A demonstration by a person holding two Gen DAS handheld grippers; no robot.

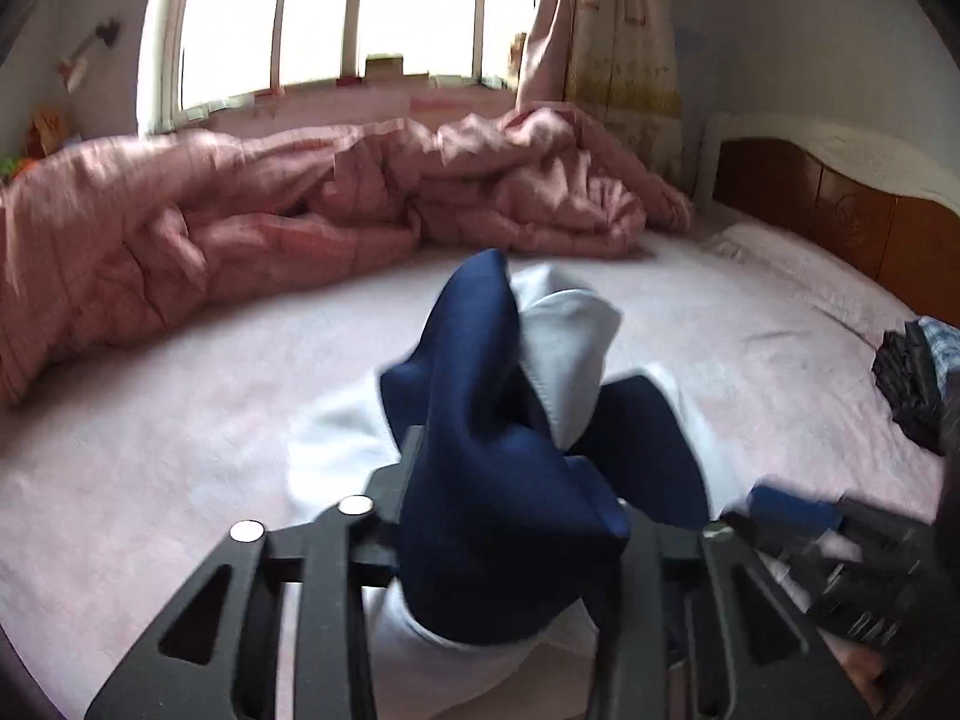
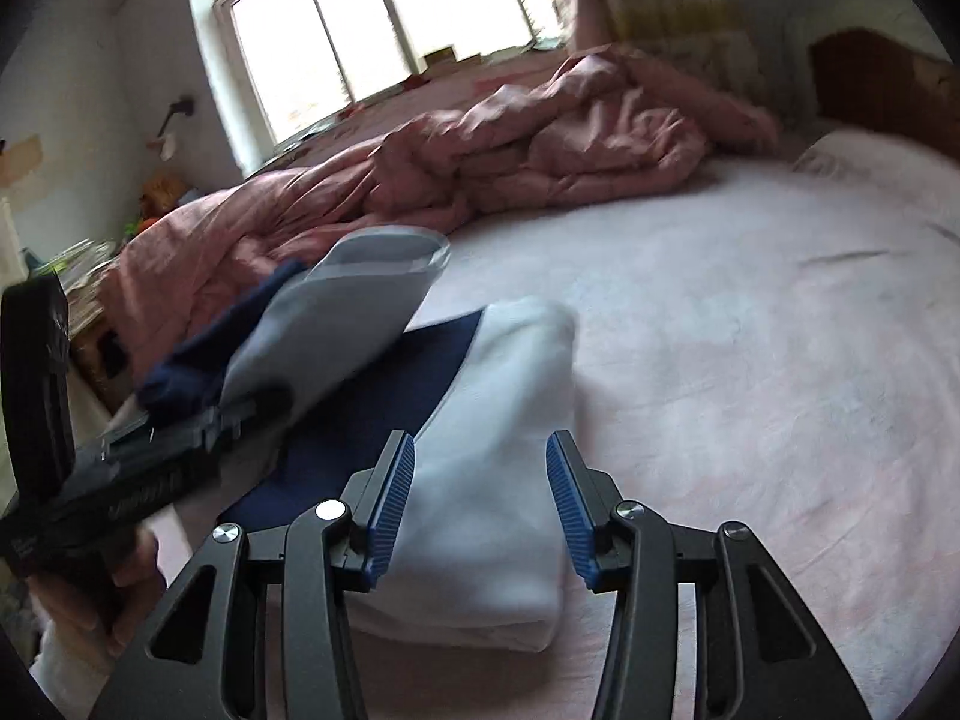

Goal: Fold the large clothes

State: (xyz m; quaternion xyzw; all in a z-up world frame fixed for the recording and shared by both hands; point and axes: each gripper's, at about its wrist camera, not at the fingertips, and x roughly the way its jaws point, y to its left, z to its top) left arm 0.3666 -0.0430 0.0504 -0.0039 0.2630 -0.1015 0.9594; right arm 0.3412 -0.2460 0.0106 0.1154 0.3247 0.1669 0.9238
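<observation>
A navy and white garment (image 1: 480, 360) lies partly folded on the pale pink bed sheet (image 1: 180, 420). My left gripper (image 1: 516, 480) is shut on a bunched navy and white flap of it, and the cloth hides the fingertips. In the right wrist view that left gripper (image 2: 234, 414) holds the flap (image 2: 336, 312) lifted off the bed at the left, a hand (image 2: 90, 594) beneath it. My right gripper (image 2: 480, 441) stands open, blue pads apart, just above the folded white part (image 2: 516, 360). Nothing is pinched between them. It shows blurred at the lower right of the left wrist view (image 1: 840, 528).
A crumpled pink quilt (image 1: 240, 210) (image 2: 540, 144) runs along the far side of the bed under the window. A brown headboard (image 1: 840, 210) and a pillow (image 1: 780, 252) are at the right. A dark pile of clothes (image 1: 912, 372) sits at the right edge.
</observation>
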